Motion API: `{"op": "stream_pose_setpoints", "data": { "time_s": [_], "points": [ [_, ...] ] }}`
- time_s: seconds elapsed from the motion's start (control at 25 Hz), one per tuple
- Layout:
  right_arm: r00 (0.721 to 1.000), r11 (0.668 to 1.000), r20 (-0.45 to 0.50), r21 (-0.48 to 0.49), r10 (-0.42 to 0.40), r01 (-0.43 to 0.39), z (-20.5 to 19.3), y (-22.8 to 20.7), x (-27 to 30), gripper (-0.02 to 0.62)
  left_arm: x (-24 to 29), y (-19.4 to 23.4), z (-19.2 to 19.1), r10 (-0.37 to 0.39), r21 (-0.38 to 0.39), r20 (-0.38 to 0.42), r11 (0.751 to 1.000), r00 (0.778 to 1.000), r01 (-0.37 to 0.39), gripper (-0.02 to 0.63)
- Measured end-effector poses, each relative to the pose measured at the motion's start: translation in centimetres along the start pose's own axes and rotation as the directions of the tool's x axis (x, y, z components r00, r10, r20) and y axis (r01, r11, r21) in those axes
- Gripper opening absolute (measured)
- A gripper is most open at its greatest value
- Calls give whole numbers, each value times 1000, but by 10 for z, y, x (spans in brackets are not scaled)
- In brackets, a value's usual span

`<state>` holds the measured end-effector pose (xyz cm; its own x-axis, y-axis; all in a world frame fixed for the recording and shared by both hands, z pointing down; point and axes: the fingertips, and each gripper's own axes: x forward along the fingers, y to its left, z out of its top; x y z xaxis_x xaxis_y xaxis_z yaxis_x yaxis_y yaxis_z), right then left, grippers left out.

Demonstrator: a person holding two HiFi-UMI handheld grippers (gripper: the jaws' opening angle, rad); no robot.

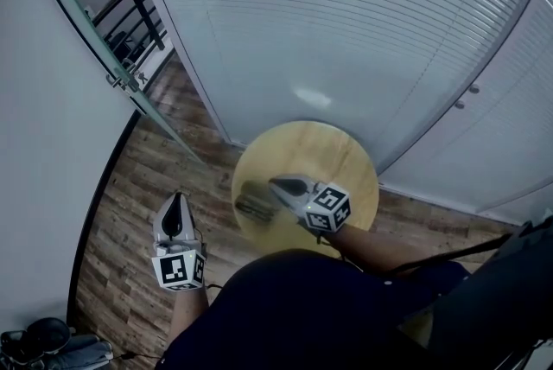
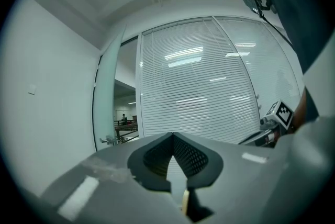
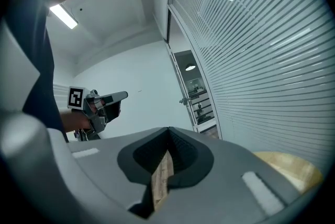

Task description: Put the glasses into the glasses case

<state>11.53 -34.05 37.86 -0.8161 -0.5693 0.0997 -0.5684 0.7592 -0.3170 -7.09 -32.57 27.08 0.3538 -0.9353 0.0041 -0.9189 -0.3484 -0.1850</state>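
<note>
A small round wooden table [image 1: 346, 161] stands below me in the head view. On its left part lies a dark oblong thing [image 1: 256, 202], too blurred to tell whether it is the case or the glasses. My right gripper [image 1: 280, 182] hovers just above and right of it, shut, with nothing between its jaws [image 3: 168, 134]. My left gripper [image 1: 177, 200] hangs over the floor to the left of the table, apart from it. It is also shut and empty [image 2: 172, 136]. Each gripper view shows the other gripper: the right one [image 2: 267, 131] and the left one [image 3: 102, 105].
A curved frosted wall with blinds [image 1: 346, 31] rises right behind the table. A glass door with a metal handle [image 1: 125, 81] stands at the left beside a white wall. Wood floor [image 1: 138, 187] surrounds the table. Dark belongings [image 1: 43, 338] lie at the lower left.
</note>
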Motion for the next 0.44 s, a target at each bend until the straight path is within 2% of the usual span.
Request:
{"op": "stream_pose_setpoints", "data": {
  "time_s": [0.16,0.44],
  "points": [
    [1000,1000,-8,-3,-13,13,19,7,4,9,2,13,18,-5,-9,8,1000,1000,5,6],
    [1000,1000,-16,24,20,-20,23,-85,48,9,94,24,-14,24,-1,-26,1000,999,-25,6]
  ]
}}
